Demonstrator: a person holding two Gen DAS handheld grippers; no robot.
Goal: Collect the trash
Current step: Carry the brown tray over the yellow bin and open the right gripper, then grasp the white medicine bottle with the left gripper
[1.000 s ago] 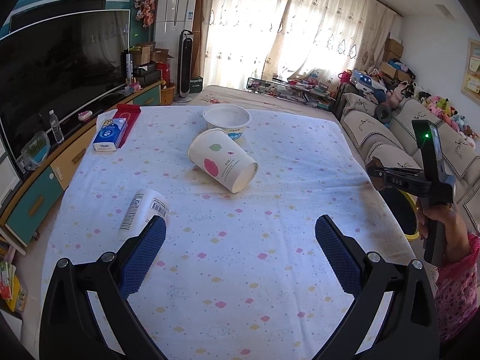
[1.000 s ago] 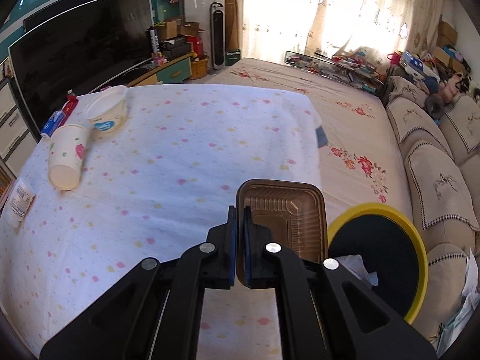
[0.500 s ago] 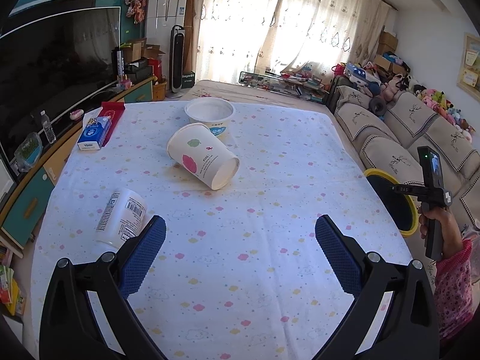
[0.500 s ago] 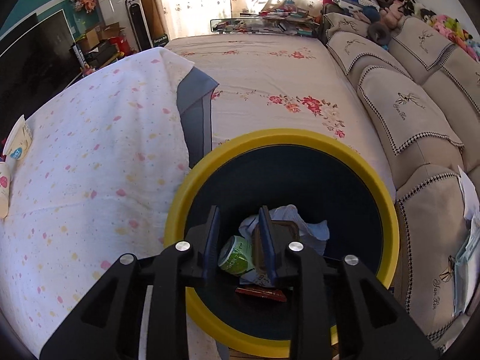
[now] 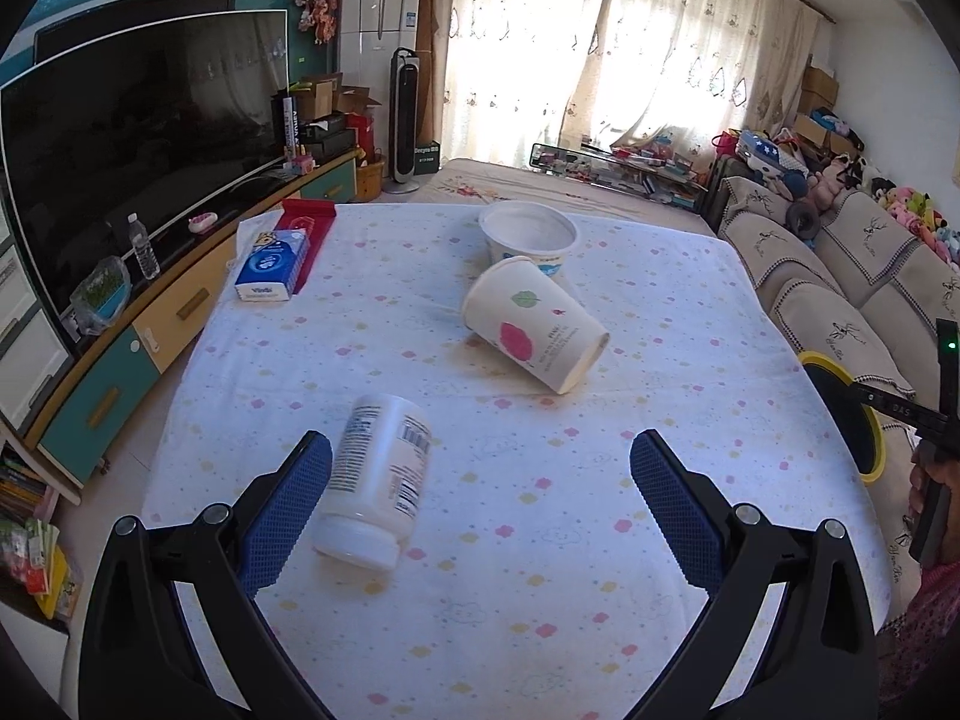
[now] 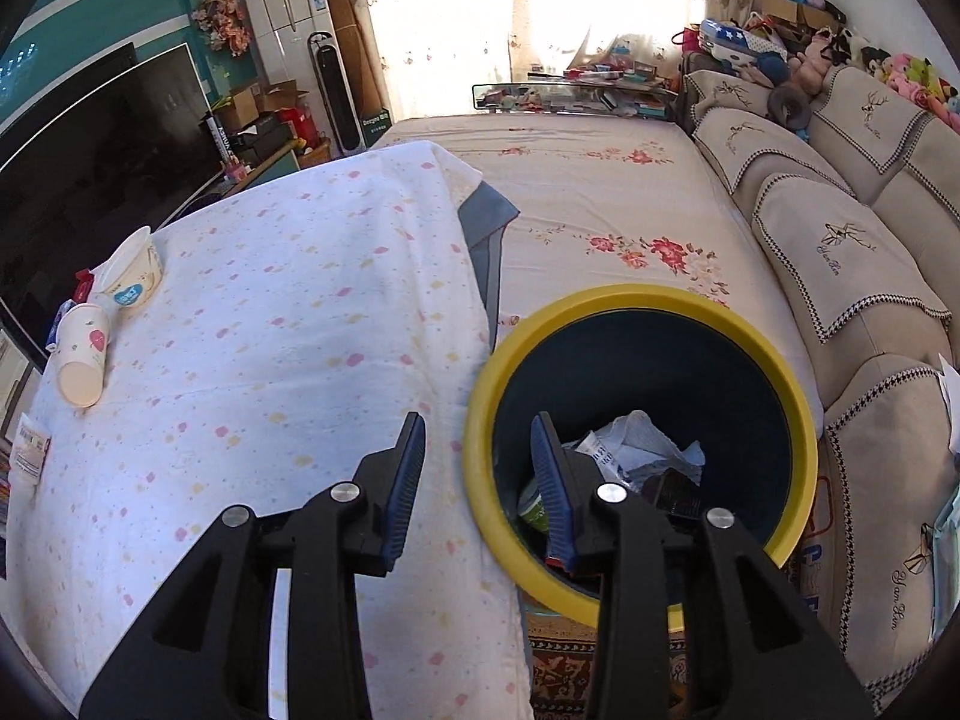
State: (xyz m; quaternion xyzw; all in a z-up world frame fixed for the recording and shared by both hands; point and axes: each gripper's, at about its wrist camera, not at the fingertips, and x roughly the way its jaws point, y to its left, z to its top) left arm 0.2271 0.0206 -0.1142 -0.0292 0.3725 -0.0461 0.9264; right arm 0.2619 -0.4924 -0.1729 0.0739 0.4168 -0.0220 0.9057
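Change: brown tray gone from right gripper, jaws now opening, nothing between them.
Right gripper: over yellow-rimmed bin edge beside table.
Bin: crumpled paper, green cup inside.
Left gripper: spread wide, empty.
White bottle: lying on table, just beside left finger.
Paper cup: tipped over, touching white tub.

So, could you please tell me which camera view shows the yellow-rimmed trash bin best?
The right wrist view: it looks down into the trash bin, showing the full yellow rim, the dark inside and crumpled rubbish at the bottom. The left wrist view catches only a sliver of the bin at the right edge, beyond the table.
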